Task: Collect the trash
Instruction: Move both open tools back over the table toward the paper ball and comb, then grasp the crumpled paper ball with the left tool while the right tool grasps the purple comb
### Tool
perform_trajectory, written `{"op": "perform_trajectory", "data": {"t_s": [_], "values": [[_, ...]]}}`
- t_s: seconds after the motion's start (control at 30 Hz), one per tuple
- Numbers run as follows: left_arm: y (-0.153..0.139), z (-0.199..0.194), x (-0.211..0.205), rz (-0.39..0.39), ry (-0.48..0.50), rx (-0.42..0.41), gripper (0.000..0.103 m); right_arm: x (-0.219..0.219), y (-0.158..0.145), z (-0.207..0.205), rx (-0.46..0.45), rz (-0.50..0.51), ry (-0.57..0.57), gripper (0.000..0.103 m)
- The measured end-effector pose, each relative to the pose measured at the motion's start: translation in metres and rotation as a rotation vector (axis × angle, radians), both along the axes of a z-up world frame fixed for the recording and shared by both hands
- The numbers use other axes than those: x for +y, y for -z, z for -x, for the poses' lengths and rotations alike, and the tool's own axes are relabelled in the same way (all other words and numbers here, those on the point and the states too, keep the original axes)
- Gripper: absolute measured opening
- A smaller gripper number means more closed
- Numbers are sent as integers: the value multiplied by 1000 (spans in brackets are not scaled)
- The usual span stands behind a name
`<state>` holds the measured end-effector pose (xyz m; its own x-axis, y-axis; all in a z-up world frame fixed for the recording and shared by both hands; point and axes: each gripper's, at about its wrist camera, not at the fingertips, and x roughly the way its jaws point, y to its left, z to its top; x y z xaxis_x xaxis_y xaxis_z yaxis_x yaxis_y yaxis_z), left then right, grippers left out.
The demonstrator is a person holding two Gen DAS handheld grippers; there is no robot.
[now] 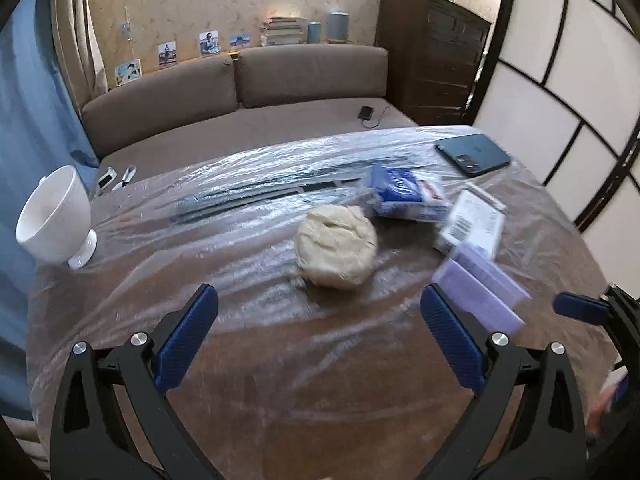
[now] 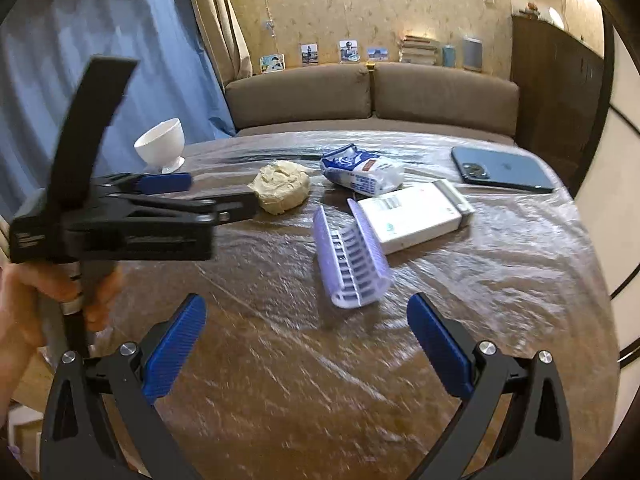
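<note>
On the plastic-covered table lie a crumpled cream paper ball, a blue-and-white wrapper, a white box and an open lilac plastic tray. My left gripper is open and empty, just short of the paper ball. My right gripper is open and empty, just short of the lilac tray. The left gripper shows side-on in the right wrist view, beside the paper ball.
A white footed bowl stands at the table's left edge. A dark blue phone lies at the far right. A brown sofa is behind the table, a blue curtain to the left.
</note>
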<state>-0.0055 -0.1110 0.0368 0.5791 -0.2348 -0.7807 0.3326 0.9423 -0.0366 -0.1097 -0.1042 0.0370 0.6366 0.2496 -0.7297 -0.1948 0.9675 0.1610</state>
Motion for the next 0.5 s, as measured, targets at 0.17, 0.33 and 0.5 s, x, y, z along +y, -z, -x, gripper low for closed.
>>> {"op": "perform_trajectory", "data": {"t_s": [0.17, 0.33, 0.5], "values": [[11, -20, -9, -20, 20, 16, 102, 8, 8, -14, 28, 20, -7, 85], [16, -29, -16, -26, 48, 6, 98, 8, 10, -22, 24, 36, 16, 75], [22, -38, -20, -29, 74, 25, 86, 11, 11, -29, 28, 60, 26, 74]]}}
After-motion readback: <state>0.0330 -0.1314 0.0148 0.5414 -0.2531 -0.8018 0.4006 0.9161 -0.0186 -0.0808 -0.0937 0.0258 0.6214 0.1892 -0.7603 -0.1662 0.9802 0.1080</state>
